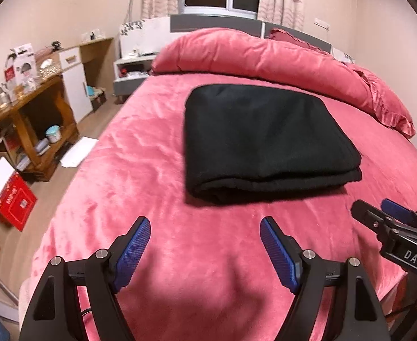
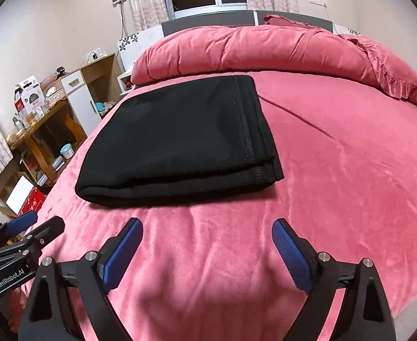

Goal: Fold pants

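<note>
On the pink bed point(image 1: 151, 147), folded black pants point(image 1: 265, 145) lie beyond both spread, empty grippers: left gripper point(image 1: 205, 227), right gripper point(image 2: 207, 228).

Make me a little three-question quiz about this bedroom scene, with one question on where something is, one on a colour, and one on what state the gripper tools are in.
1. Where does the folded black fabric pants bundle lie?
A. On the wooden side table
B. On the pink plush bedspread
C. On the floor

2. What colour are the ribbed pads inside each gripper?
A. Blue
B. Yellow
C. White

3. What state are the left gripper and the right gripper in?
A. Both clamped on the pants
B. One holds a pillow
C. Both open and holding nothing

Answers: 1 B, since the bundle rests flat on the bedspread, in front of the rolled pink quilt. 2 A, since blue textured pads line the black fingers in both views. 3 C, since each pair of jaws stands wide apart with only bedspread showing between them, short of the bundle.
</note>
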